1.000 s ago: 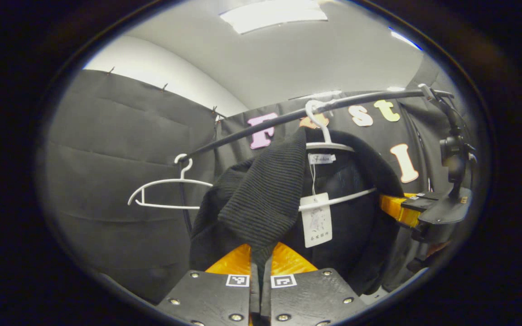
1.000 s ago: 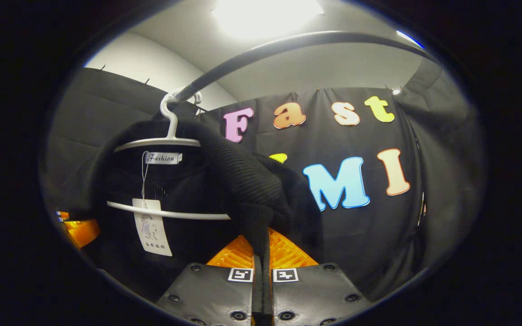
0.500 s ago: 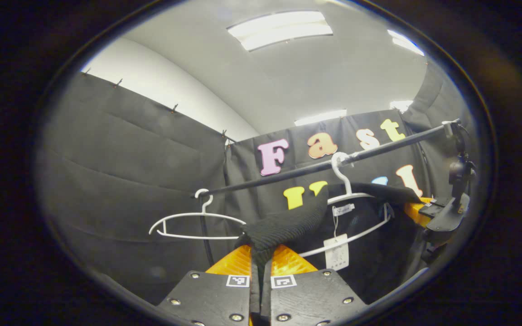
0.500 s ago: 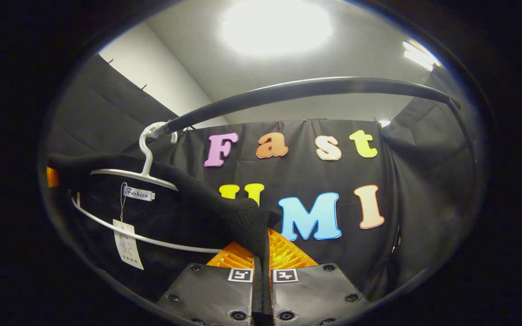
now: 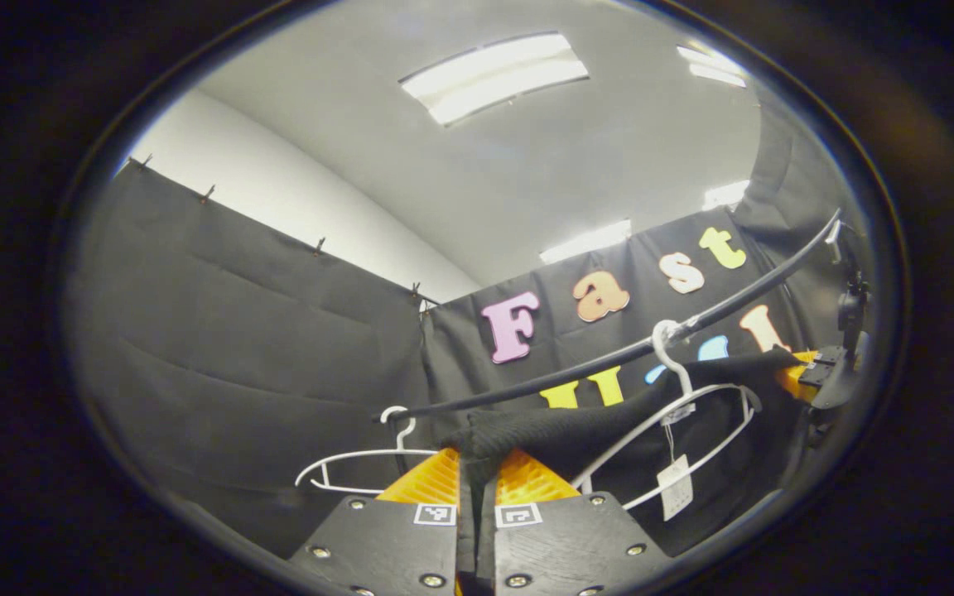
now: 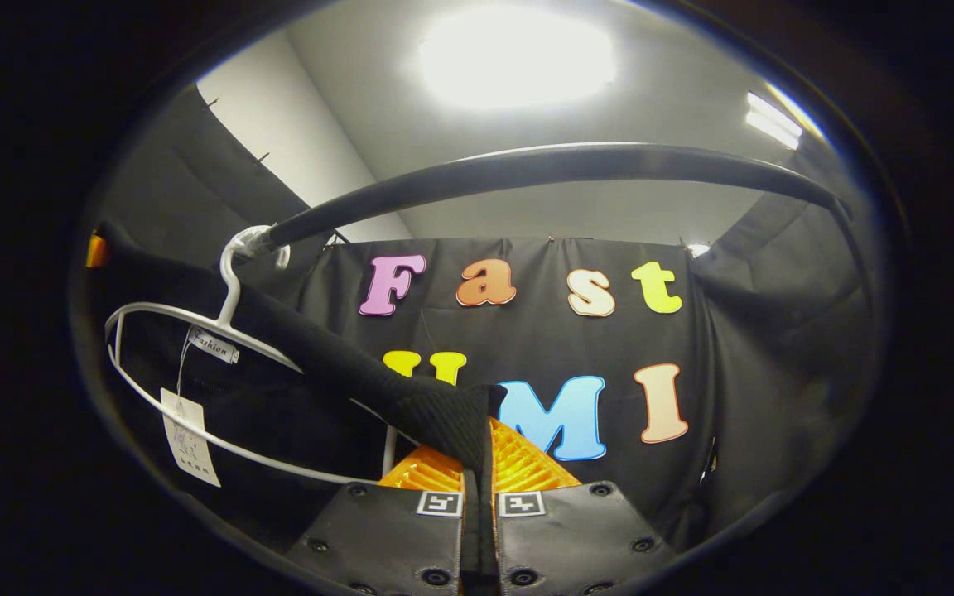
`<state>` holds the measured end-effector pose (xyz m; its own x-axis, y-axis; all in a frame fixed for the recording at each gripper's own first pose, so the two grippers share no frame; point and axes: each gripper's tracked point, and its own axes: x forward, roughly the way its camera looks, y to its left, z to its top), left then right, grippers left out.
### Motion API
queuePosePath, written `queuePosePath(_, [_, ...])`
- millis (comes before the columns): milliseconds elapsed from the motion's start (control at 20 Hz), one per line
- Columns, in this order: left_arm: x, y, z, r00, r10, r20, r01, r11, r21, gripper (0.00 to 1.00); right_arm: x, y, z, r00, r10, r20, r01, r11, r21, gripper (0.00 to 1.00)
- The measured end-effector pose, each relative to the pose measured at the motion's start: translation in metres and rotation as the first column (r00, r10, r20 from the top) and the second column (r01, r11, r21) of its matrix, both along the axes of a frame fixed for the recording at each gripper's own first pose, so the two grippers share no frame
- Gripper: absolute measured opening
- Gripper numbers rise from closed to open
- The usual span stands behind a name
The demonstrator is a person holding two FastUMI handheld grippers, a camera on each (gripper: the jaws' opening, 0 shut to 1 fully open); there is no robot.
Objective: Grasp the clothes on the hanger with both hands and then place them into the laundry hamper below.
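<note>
Black garment [image 5: 560, 426] stretched flatter than before; both tongs clamped

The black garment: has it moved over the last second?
Yes. The black garment has been pulled off the white hanger, stretched flat and lower relative to the rail.

"Fashion" on the garment's neck label [image 6: 213, 344]
</note>
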<state>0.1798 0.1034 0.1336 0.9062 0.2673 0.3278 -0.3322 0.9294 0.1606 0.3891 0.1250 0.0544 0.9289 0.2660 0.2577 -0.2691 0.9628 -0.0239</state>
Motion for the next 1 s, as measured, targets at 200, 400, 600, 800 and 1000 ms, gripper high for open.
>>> queuePosePath(200, [0.018,0.016,-0.008,0.999,-0.046,-0.003,0.046,0.999,-0.023,0.03,0.009,0.002,-0.006,1.0,-0.003,-0.002,0.003,1.0,-0.018,0.01])
queuePosePath(400, [0.038,0.02,-0.027,0.99,-0.123,-0.064,0.121,0.992,-0.024,0.02,0.018,0.0,-0.013,1.0,-0.02,-0.019,0.02,0.999,-0.039,0.01])
queuePosePath(600, [0.061,0.012,-0.038,0.974,-0.193,-0.116,0.197,0.98,0.02,0.01,0.026,-0.012,-0.024,0.997,-0.055,-0.058,0.053,0.998,-0.035,0.01])
queuePosePath(800, [0.067,0.007,-0.057,0.956,-0.234,-0.176,0.243,0.97,0.031,0.01,0.022,-0.017,-0.033,0.993,-0.067,-0.096,0.064,0.997,-0.039,0.01])
queuePosePath(1000, [0.061,0.012,-0.08,0.936,-0.29,-0.2,0.285,0.957,-0.055,0.02,0.011,-0.015,-0.041,0.99,-0.066,-0.122,0.06,0.997,-0.045,0.02])
